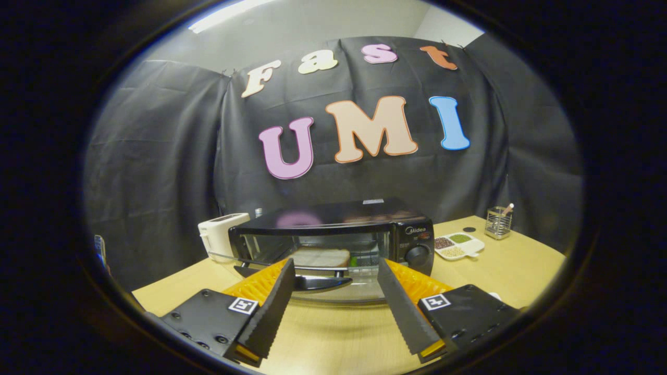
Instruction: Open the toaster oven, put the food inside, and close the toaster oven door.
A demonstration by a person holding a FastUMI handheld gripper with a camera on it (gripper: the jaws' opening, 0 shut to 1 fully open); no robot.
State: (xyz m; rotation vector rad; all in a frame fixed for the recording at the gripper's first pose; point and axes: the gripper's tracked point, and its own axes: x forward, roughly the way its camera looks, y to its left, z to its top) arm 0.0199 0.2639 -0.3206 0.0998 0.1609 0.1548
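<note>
In the gripper view, the gripper [333, 291] has its two fingers spread wide with nothing between them, held above the pale wooden table [521, 271] and pointed at the black toaster oven [333, 234] just ahead. The oven's glass door [323, 284] is dropped open, lying roughly flat toward the fingers, its dark curved handle [312, 283] sitting just past the left fingertip. Inside, on the wire rack, rests a pale slice of bread [319, 257] — the food looks to be in place, so closing the door appears to be what remains.

The risks come from that low, flat door. The fingers need to get under or against its front edge; coming in too high would press the glass down rather than lift it, and a glancing push on the handle could slide the whole oven back on the smooth table. A fast swing could slam the glass or leave it bouncing ajar.

Near the oven stand a white boxy appliance [221, 237] on one side and a white divided dish of grains [458, 245] on the other — a wide sideways sweep could knock either. A wire-mesh holder [497, 223] sits further off.
</note>
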